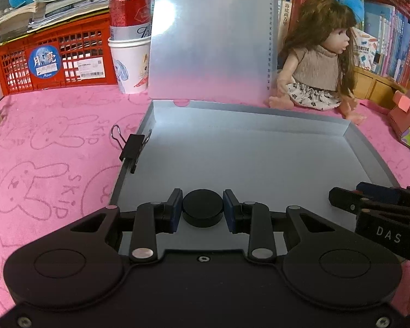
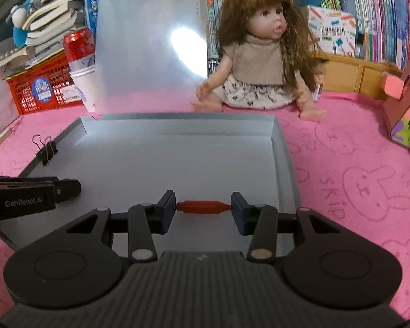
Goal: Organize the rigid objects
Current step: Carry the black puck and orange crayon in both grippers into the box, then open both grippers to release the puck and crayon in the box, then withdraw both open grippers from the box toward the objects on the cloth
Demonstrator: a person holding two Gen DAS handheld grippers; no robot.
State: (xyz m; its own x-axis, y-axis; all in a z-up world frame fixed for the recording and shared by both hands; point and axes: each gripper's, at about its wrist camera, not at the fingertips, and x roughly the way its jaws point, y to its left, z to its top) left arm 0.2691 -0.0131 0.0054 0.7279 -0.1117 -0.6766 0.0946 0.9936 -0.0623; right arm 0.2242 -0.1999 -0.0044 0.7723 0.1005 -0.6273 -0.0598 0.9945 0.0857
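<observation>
My left gripper [image 1: 202, 210] is shut on a black round puck [image 1: 202, 208], held over the near part of an open grey file box [image 1: 259, 153]. My right gripper [image 2: 203, 207] is shut on a short red stick-shaped piece [image 2: 202, 207], gripped end to end, also over the box floor [image 2: 177, 158]. Each gripper shows in the other's view: the right one at the right edge [image 1: 369, 205], the left one at the left edge [image 2: 41, 191]. A black binder clip [image 1: 132, 147] is clipped on the box's left wall [image 2: 45, 150].
The box lid [image 1: 210, 32] stands upright at the back. A doll [image 1: 319, 63] sits behind the box on the pink rabbit-print cloth [image 1: 41, 150]. A red can in a paper cup [image 1: 129, 41] and a red crate [image 1: 54, 57] stand back left. A pink carton [image 2: 404, 114] stands right.
</observation>
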